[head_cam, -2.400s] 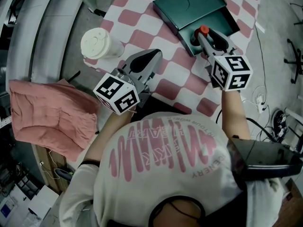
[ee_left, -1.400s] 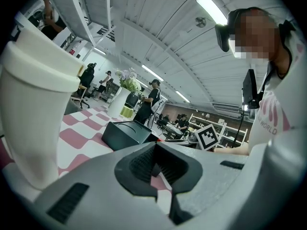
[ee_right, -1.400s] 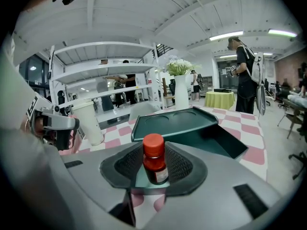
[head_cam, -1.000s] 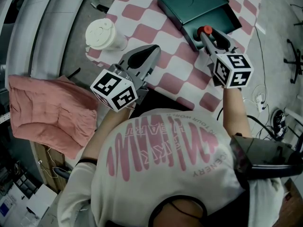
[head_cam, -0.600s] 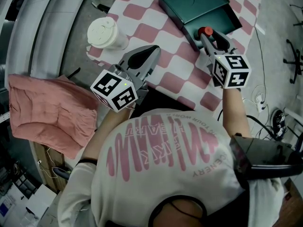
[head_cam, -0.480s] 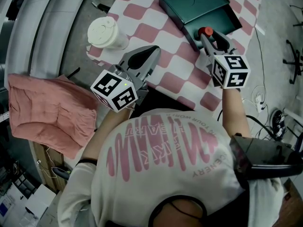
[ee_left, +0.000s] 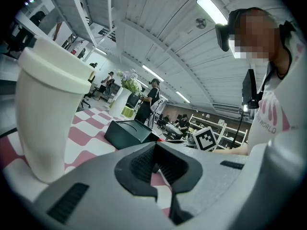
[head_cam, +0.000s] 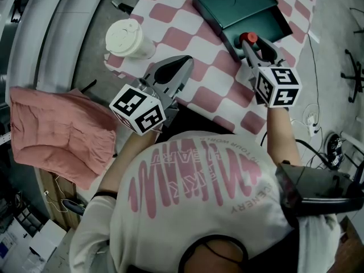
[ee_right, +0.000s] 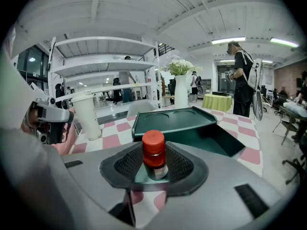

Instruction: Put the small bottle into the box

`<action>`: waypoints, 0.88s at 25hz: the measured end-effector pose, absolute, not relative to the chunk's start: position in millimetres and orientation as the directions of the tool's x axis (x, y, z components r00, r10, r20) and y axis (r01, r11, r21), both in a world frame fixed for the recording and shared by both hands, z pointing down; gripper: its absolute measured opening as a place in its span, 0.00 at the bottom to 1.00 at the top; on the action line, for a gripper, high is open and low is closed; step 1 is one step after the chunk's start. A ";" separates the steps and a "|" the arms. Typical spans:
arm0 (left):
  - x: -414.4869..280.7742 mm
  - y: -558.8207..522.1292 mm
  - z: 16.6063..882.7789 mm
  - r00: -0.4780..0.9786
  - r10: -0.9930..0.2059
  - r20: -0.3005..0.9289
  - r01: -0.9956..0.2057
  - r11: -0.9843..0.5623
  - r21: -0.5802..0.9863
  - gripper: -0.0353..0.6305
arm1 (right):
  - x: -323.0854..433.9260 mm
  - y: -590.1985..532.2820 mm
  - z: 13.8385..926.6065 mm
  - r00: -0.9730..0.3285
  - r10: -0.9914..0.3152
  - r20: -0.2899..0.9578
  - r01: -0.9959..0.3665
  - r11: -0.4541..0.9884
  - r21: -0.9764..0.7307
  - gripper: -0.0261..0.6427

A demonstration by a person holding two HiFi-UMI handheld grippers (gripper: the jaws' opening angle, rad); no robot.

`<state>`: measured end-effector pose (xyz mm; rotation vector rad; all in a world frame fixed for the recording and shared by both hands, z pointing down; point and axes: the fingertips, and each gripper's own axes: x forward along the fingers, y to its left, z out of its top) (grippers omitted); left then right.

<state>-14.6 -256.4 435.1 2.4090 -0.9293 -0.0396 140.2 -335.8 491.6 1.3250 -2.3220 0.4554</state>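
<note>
The small bottle [head_cam: 247, 38], dark glass with a red cap [ee_right: 154, 146], stands upright between the pads of my right gripper [head_cam: 249, 44], which is shut on it. It sits over the near corner of the open dark green box [head_cam: 268, 23], whose flat lid [ee_right: 172, 119] lies behind it. My left gripper [head_cam: 183, 65] hovers at the table's near edge, left of the box. Its jaws meet at the tip [ee_left: 157, 147] with nothing between them.
A white lidded cup [head_cam: 126, 38] stands on the pink-and-white checked table [head_cam: 187, 36] near its left edge, close beside the left gripper [ee_left: 48, 104]. A pink cloth [head_cam: 51, 135] lies off the table to the left. Cables run along the floor on the right.
Both grippers keep nearly the same places and the bottle stays in the right jaws; only the view has drifted slightly.
</note>
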 end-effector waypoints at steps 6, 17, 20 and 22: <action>-10.7 -252.1 437.2 0.756 -0.632 0.172 -0.620 -0.605 0.500 0.06 | 141.4 -334.6 492.2 -0.465 -0.726 0.506 -0.865 0.495 -0.084 0.25; -3.3 -244.9 436.4 0.731 -0.658 0.181 -0.645 -0.579 0.499 0.06 | 143.3 -335.6 490.3 -0.505 -0.706 0.496 -0.851 0.503 -0.150 0.26; 0.0 -241.8 436.7 0.722 -0.667 0.182 -0.652 -0.569 0.501 0.06 | 142.8 -336.4 490.4 -0.521 -0.695 0.496 -0.839 0.522 -0.150 0.26; 1.6 -239.5 436.0 0.716 -0.673 0.184 -0.658 -0.562 0.502 0.06 | 142.4 -335.9 490.4 -0.530 -0.687 0.498 -0.832 0.535 -0.148 0.26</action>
